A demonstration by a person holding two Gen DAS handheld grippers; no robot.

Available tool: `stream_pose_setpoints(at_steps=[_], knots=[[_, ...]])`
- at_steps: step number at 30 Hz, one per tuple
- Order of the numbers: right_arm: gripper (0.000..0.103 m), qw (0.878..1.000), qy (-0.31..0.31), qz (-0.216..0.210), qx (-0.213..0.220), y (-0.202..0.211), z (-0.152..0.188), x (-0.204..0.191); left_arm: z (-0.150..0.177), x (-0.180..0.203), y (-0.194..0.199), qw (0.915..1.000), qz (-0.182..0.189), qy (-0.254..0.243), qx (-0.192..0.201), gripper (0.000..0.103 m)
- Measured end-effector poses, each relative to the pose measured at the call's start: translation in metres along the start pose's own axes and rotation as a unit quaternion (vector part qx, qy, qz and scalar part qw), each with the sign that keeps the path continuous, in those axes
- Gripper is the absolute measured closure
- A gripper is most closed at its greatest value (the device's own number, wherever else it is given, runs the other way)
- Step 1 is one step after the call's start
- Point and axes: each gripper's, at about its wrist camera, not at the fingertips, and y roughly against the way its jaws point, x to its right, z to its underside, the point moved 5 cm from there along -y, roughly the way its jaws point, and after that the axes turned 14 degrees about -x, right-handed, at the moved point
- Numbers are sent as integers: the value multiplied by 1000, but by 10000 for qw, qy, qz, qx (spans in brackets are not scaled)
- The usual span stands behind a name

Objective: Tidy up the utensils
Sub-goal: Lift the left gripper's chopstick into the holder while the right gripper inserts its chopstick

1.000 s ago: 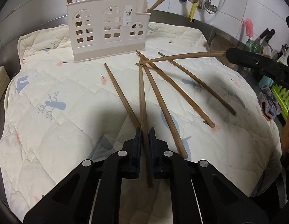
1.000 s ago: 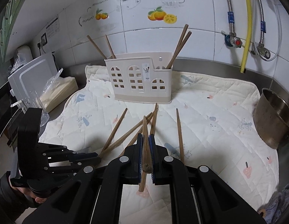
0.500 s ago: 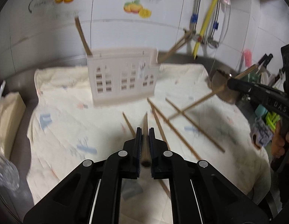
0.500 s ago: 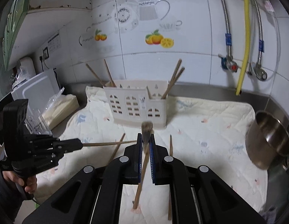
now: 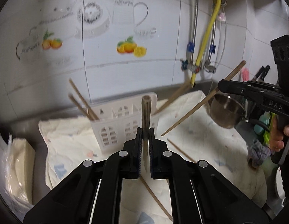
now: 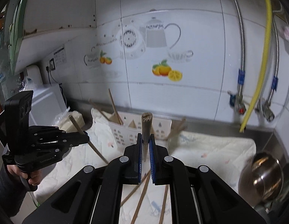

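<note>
Much of the scene is blurry. The white holder (image 5: 123,123) on the quilted cloth (image 5: 69,140) looks smeared, and the sticks leaning out of it are hard to count. The black gripper bodies hide the near part of the cloth, so the loose chopsticks (image 6: 142,196) lying there are cut off. In the right wrist view the steel bowl (image 6: 265,175) at the right edge is also fuzzy.

The left gripper (image 5: 145,136) has its jaws squeezed tight on one chopstick (image 5: 145,110). The thick end pokes up above the fingers, and the thin end points down between them. It is in the air in front of the holder.

The right gripper (image 6: 145,141) is also pinched hard on a second chopstick (image 6: 146,125), thick end up. In the left wrist view that stick slants down toward the cloth from the gripper, clear of it. A hand (image 5: 279,136) grips the handle.
</note>
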Motion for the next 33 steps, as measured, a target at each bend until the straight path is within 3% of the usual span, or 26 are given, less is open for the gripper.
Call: stream_pose_setpoints(at_steps=[9, 14, 18, 22, 25, 33], knots=[[96, 9997, 111, 168, 118, 0, -50, 9, -78, -16, 62, 9953, -349, -75, 902, 97], [96, 9995, 160, 267, 51, -16, -63, 10, -108, -30, 64, 9910, -685, 20, 1147, 97], [96, 9994, 183, 298, -55, -32, -65, 12, -117, -44, 47, 9894, -835, 156, 1175, 97], [96, 9993, 179, 283, -146, -46, -63, 15, -121, -63, 25, 9902, -741, 434, 1103, 97], [96, 9993, 178, 284, -193, -54, -62, 16, -122, -68, 19, 9910, -615, 533, 1064, 98], [96, 9989, 224, 295, -289, -71, -65, 18, -142, -73, 23, 9882, -689, 545, 1254, 98]])
